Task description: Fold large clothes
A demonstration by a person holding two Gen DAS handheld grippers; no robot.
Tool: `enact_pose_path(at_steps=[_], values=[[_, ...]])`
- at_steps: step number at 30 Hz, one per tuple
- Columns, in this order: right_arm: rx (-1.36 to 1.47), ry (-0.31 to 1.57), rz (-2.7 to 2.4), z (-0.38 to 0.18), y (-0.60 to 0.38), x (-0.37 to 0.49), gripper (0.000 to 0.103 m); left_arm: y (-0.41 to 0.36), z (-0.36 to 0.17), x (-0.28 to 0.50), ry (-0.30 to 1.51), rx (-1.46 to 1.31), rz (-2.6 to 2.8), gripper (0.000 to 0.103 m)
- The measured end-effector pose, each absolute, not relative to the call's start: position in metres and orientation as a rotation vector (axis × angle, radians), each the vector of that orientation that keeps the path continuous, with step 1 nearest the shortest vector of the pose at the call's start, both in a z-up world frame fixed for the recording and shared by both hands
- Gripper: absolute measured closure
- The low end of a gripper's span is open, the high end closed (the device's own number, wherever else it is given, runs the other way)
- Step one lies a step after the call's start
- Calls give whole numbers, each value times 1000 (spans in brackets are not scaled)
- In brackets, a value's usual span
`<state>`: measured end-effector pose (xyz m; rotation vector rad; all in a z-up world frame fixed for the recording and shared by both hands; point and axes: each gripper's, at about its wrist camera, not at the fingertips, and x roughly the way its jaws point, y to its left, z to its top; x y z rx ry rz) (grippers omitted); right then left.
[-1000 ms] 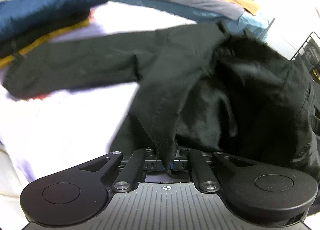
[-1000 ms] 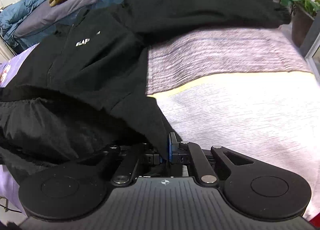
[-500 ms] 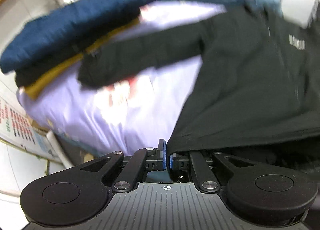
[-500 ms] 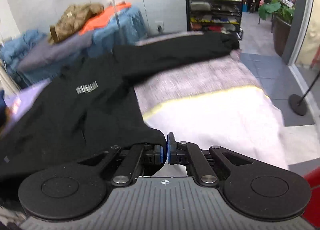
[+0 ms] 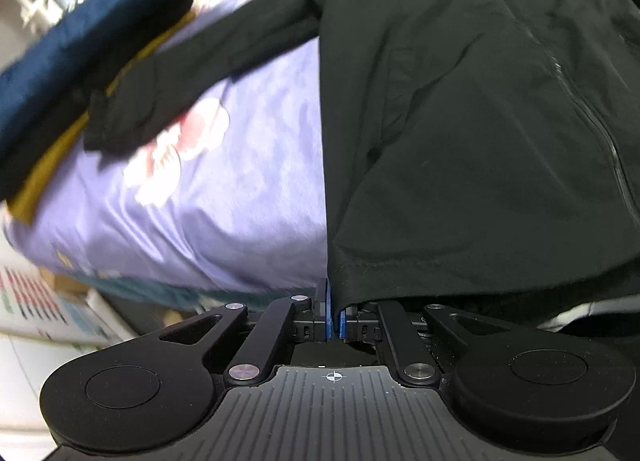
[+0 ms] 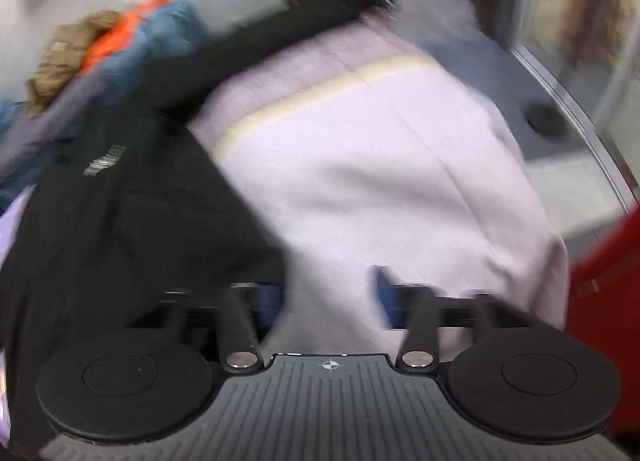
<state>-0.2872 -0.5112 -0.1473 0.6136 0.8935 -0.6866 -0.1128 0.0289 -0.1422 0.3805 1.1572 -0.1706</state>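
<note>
A large black jacket point(image 5: 460, 121) with a white chest logo lies spread on the bed, one sleeve reaching left. My left gripper point(image 5: 333, 319) is shut on the jacket's bottom hem corner. In the right wrist view the same jacket point(image 6: 120, 213) lies to the left, its other sleeve stretching to the far right. My right gripper point(image 6: 328, 301) is open, its jaws wide apart, with the jacket's hem just left of it; the view is blurred.
The bed has a lilac flowered sheet point(image 5: 224, 181) on the left and a pale pink blanket point(image 6: 380, 181) with a yellow stripe on the right. Folded navy, black and mustard clothes point(image 5: 80, 41) are stacked at far left. More clothes point(image 6: 80, 49) pile behind. The floor point(image 6: 500, 73) drops off at right.
Both grippers pulled the jacket's hem back toward me, spreading it flat. My right gripper has opened and let go of the hem; my left stays shut on it.
</note>
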Motion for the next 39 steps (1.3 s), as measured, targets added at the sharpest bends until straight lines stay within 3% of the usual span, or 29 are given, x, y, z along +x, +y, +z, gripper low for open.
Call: enact_pose_path(at_steps=[3,5,6,8,12,15,16,18,19,21,26,29,30,33,39], values=[[304,951,-603,-154,-482,-273,45,29,-149,-109,1168,324,-137,57],[-4,969,-488,-157,-449,-263,40,32,-156,-105,1176,288,-121,43],[-174,971,-439,-161,-429,-261,39,32,-159,-105,1185,271,-120,29],[-517,966,-329,-178,-392,-263,29,31,-163,-107,1186,266,-119,20],[-880,905,-113,-205,-357,-279,34,26,-171,-110,1194,286,-121,0],[-983,890,-53,-215,-353,-279,41,25,-176,-112,1191,299,-112,0],[-996,907,-55,-218,-356,-275,49,26,-179,-111,1198,299,-112,0],[-971,949,-74,-218,-363,-269,75,26,-180,-111,1205,308,-116,0],[-923,974,-79,-214,-369,-266,96,25,-179,-111,1204,318,-123,6],[-742,966,-116,-191,-384,-265,96,23,-175,-114,1184,355,-146,14],[-204,935,-412,-127,-447,-277,98,8,-154,-130,1096,458,-236,18],[81,930,-529,-122,-491,-296,98,-6,-160,-138,1085,525,-280,23],[118,931,-530,-126,-496,-297,98,-8,-165,-138,1102,529,-283,32],[140,977,-518,-141,-494,-287,98,-2,-173,-137,1139,523,-250,40],[154,1014,-499,-154,-494,-283,97,19,-181,-140,1172,554,-268,43]])
